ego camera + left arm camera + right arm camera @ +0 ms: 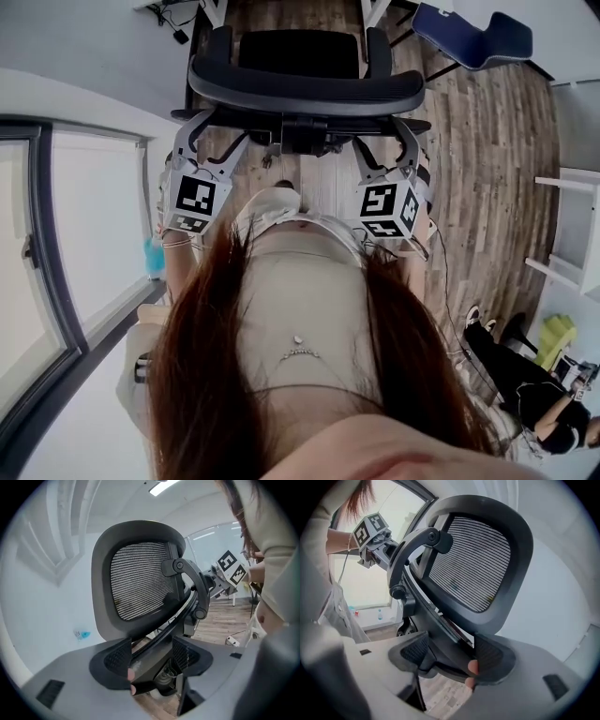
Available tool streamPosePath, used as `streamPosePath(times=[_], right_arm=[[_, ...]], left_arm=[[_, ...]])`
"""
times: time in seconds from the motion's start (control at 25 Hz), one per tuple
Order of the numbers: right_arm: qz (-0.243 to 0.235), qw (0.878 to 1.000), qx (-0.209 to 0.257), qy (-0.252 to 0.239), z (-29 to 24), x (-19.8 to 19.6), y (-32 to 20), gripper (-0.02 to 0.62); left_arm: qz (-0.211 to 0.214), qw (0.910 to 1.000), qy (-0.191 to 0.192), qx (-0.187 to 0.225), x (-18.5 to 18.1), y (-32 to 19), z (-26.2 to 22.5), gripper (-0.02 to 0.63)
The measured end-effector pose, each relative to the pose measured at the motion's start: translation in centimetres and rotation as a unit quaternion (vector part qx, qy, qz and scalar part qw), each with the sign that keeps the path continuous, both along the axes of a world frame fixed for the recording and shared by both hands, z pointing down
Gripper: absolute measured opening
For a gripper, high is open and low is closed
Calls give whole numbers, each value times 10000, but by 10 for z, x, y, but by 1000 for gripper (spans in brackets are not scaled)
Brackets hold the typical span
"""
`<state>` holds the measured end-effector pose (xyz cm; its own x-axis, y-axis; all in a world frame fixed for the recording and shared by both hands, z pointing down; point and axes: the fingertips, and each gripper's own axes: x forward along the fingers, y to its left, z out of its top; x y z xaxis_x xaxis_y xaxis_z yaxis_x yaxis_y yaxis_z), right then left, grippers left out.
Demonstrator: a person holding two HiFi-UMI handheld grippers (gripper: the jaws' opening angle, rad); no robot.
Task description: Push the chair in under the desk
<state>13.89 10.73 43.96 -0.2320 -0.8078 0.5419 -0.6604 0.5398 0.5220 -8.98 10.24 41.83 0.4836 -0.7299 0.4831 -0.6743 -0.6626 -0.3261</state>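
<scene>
While the left gripper (214, 131) and right gripper (386, 136) tilted downward, jaws released, the chair (300, 89) stood upright with its back frame between them, facing away.

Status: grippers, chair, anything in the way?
Left gripper, right gripper open, jaws either side of the back frame. Chair upright. Blue seat off to the right, out of the way.

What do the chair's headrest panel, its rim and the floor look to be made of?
Headrest panel: woven mesh fabric, going by the fine ribbed weave that light shows through. Rim: probably moulded plastic, smooth matt dark grey. Floor: wood or wood-look planks, with grain and staggered board joints; which, I cannot tell.
</scene>
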Motion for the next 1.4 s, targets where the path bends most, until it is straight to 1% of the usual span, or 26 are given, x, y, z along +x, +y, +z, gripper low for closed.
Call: streamPosePath(times=[0.16, 0.36, 0.56, 0.72, 0.96, 1.28, 1.4], right_arm=[[-70, 9999, 108, -58, -1, 0, -2, 304], [-131, 9998, 136, -89, -2, 0, -5, 307], [-112, 9998, 138, -59, 0, 1, -7, 307], [-67, 9999, 132, -13, 3, 0, -8, 307], [23, 10000, -9, 12, 0, 3, -30, 307], [177, 9998, -22, 14, 0, -16, -45, 307], [242, 9997, -40, 27, -1, -22, -51, 307]], left_arm=[[-46, 10000, 38, 13, 0, -1, -1, 264], [-72, 10000, 65, 18, -1, -3, -2, 265], [-95, 9999, 65, -18, -1, -2, 0, 267], [-82, 9998, 183, 8, -2, -2, 1, 266], [23, 9997, 259, -18, 0, -25, -3, 265], [160, 9994, 292, -43, -18, -48, -2, 266], [177, 9992, 363, 29, -24, -56, -3, 267]])
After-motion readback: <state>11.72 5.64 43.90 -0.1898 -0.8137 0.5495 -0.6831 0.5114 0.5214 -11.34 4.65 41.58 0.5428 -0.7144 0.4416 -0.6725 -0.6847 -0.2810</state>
